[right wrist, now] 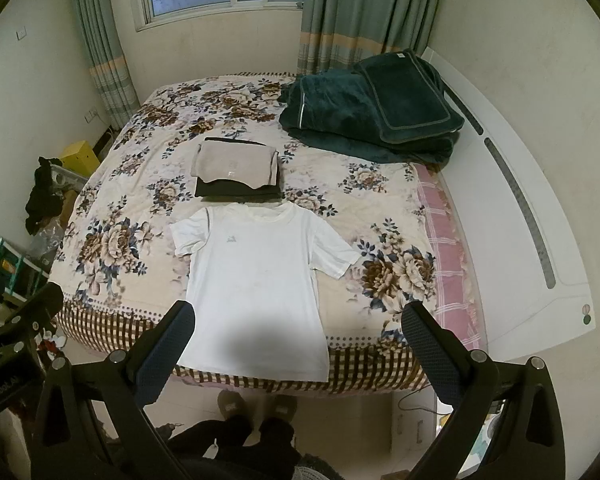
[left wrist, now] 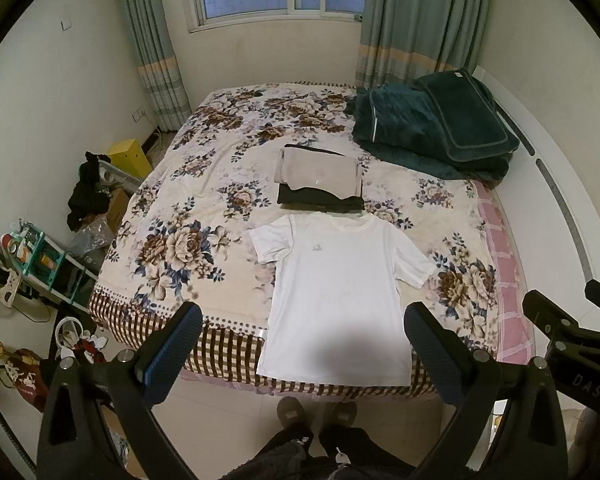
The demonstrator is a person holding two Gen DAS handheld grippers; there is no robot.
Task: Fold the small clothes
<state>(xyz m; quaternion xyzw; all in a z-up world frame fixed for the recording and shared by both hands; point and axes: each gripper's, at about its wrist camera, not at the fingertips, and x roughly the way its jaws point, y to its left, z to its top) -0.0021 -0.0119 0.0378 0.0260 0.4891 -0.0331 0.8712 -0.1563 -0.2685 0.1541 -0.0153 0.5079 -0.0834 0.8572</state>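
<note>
A white t-shirt point(left wrist: 340, 288) lies flat and spread out on the flowered bed cover, its hem at the bed's near edge; it also shows in the right wrist view point(right wrist: 256, 288). Beyond its collar sits a pile of folded clothes point(left wrist: 320, 180), beige on top of dark ones, also in the right wrist view point(right wrist: 236, 172). My left gripper point(left wrist: 304, 332) is open and empty, held high above the shirt's lower part. My right gripper point(right wrist: 298, 332) is open and empty, also held high above the shirt's hem.
The bed point(left wrist: 204, 184) has a folded dark green blanket point(left wrist: 432, 128) at its far right corner. A white headboard point(right wrist: 516, 216) runs along the right. Clutter, a shelf and a yellow box point(left wrist: 128, 156) stand on the floor at left. My slippered feet point(left wrist: 316, 412) stand at the bed's near edge.
</note>
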